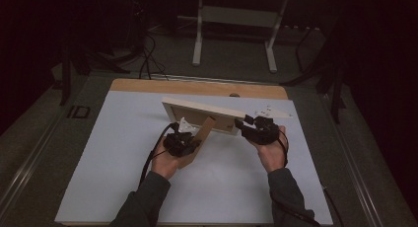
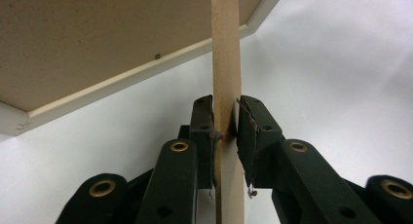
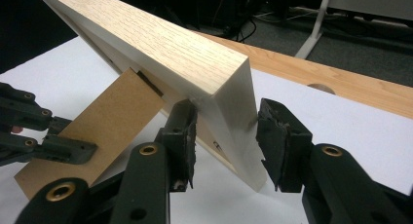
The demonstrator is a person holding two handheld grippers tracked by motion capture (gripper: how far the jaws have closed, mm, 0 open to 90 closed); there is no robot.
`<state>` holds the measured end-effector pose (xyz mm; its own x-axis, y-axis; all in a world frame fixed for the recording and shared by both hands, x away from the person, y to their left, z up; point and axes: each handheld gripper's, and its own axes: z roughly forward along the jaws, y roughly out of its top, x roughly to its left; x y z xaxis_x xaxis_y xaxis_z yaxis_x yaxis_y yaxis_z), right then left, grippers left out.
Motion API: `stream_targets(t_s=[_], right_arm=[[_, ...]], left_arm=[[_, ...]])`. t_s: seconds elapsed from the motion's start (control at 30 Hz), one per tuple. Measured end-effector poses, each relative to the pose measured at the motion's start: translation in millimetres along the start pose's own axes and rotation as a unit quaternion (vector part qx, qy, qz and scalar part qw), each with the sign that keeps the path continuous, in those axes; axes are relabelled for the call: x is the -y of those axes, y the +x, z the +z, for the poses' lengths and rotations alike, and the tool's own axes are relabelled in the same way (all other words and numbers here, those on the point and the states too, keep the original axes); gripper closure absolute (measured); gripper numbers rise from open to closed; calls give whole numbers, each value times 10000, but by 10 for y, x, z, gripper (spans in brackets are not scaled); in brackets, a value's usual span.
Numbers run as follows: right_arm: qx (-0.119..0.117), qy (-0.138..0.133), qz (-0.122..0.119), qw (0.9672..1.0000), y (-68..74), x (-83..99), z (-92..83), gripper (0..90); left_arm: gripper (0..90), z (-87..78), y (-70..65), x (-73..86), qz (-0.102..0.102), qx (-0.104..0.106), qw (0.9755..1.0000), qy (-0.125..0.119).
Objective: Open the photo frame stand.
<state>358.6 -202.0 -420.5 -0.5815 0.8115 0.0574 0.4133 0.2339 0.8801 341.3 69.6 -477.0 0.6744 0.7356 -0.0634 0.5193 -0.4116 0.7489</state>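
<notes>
Here the wooden picture frame [image 1: 207, 113] stands tilted near the middle of the high view, its lower edge on the white counter [image 1: 113, 153], with its brown fibreboard easel leg [image 1: 199, 138] swung out toward the bottom of the frame. The left claw [image 1: 190, 144] is closed on that leg: in the left gripper view the thin board [image 2: 225, 63] runs up between the two pads, which press on its faces. The right claw [image 1: 245, 122] brackets the frame's right end; in the right gripper view its jaws sit either side of the pale corner [image 3: 234, 121], the left pad against the back, the right pad just off the wood, so it steadies loosely rather than clamps. To do this step well, I judge the right claw should tighten enough to keep the frame from sliding, while the left swings the leg slowly about its hinge, without twisting the thin board, until the frame rests on its bottom edge and the leg's foot. No brand, label or writing can be read on anything here.
</notes>
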Motion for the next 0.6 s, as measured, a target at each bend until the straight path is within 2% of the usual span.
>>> stream_targets(t_s=[0.6], right_arm=[[-87, -79, -76, 9999, 24, 80, -31, 575]], left_arm=[[780, 24, -8, 61, 5, 16, 10000, 50]])
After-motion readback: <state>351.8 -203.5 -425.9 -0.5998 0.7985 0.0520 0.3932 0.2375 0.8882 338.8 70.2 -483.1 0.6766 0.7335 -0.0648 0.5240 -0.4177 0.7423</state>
